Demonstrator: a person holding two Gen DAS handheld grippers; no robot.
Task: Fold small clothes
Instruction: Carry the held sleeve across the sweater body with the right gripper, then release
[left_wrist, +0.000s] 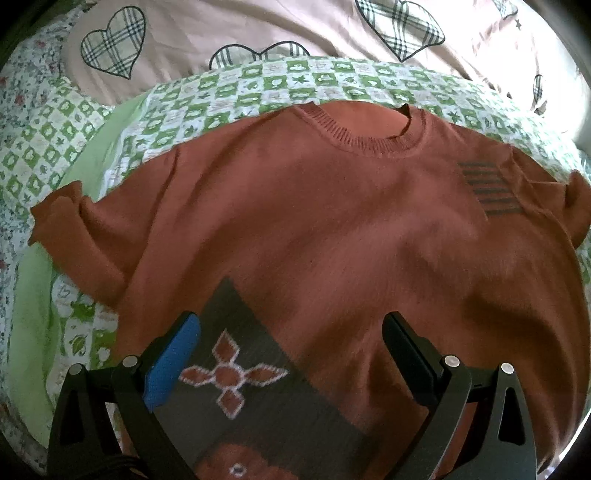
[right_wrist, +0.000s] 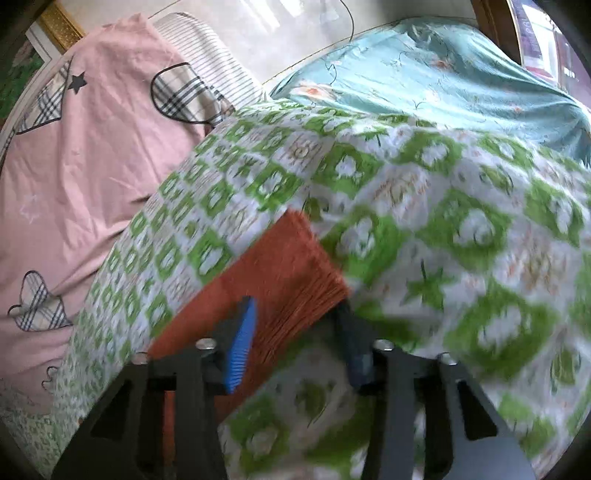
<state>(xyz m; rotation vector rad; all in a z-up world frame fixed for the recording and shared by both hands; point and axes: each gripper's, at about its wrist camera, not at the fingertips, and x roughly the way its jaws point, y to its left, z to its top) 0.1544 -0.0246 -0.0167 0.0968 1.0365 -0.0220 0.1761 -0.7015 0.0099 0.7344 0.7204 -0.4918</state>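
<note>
A rust-orange sweater (left_wrist: 332, 221) lies flat, front up, on a green-and-white checked bedspread (left_wrist: 258, 88), collar (left_wrist: 369, 144) at the far side and both sleeves spread out. My left gripper (left_wrist: 291, 319) is open over the lower front, above a dark panel with a flower motif (left_wrist: 229, 376), with nothing between its fingers. In the blurred right wrist view the ribbed sleeve cuff (right_wrist: 295, 266) lies slantwise on the bedspread (right_wrist: 443, 221). My right gripper (right_wrist: 297, 302) straddles the cuff's end with a narrow gap. The blue pad (right_wrist: 242, 347) overlaps the sleeve, and the pads do not visibly pinch it.
A pink cover with plaid hearts (left_wrist: 258, 29) lies beyond the bedspread and shows again as pink cover (right_wrist: 74, 166) at the left. A teal flowered cloth (right_wrist: 443, 74) is heaped at the far right. A plain light-green strip (left_wrist: 33, 314) runs along the bedspread's left side.
</note>
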